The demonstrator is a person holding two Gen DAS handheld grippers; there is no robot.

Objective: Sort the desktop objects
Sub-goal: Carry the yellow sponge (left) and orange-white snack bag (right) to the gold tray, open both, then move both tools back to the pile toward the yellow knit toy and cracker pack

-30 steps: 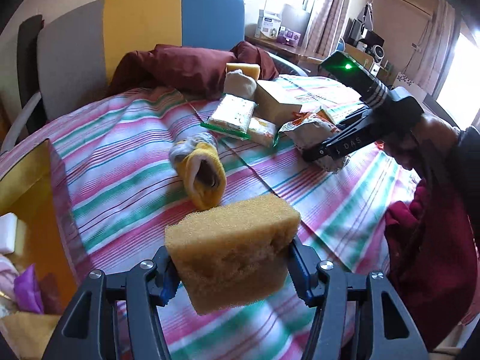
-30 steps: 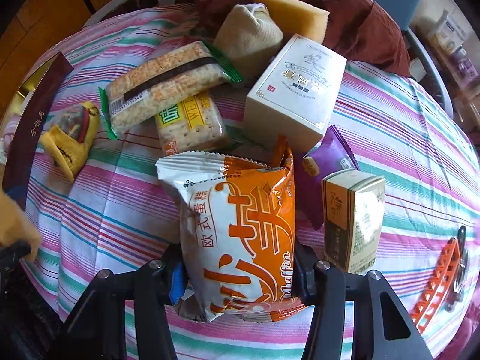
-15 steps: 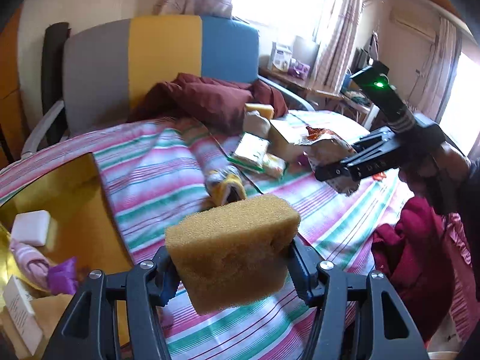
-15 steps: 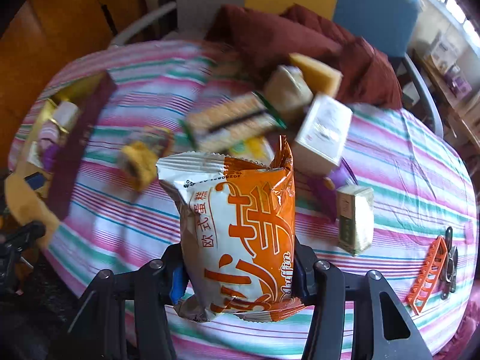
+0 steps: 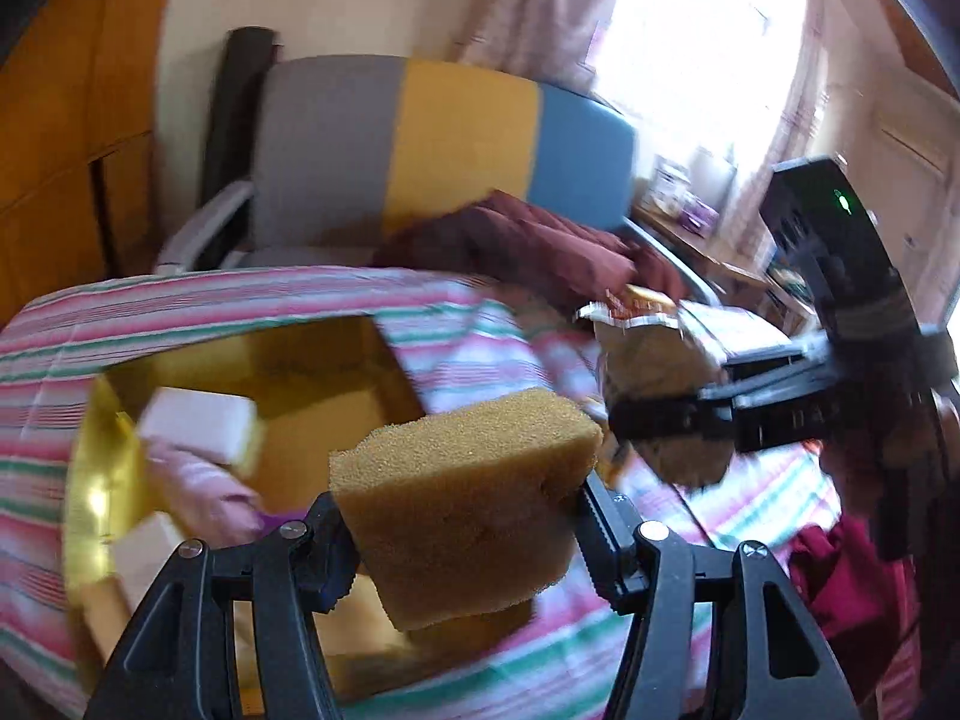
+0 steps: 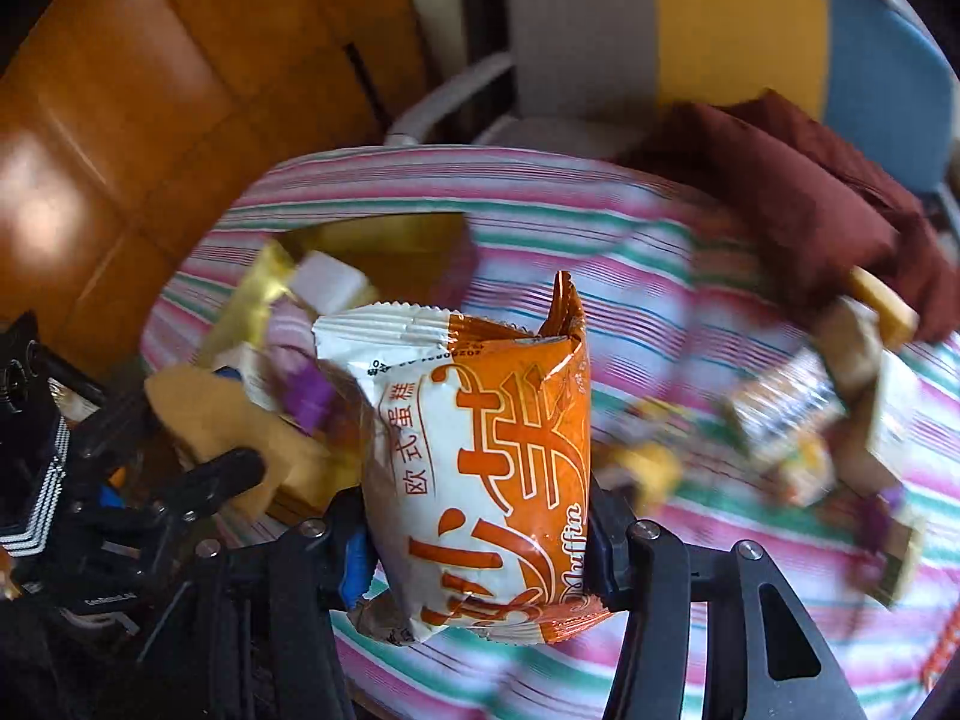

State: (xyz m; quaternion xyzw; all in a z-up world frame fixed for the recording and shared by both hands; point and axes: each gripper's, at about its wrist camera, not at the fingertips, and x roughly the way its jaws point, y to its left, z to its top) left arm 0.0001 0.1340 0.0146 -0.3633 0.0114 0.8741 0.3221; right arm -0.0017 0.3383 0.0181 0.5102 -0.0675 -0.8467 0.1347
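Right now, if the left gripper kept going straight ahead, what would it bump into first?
Probably the gold box: the left gripper, holding the sponge, points at its inside. The blur makes depth uncertain.

We read "Muffin" and the Chinese characters "欧式蛋糕" on the orange-and-white snack packet [image 6: 480,450], centre of the right wrist frame.

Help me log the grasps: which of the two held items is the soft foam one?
The yellow sponge in the left gripper; the right gripper holds a printed orange snack bag.
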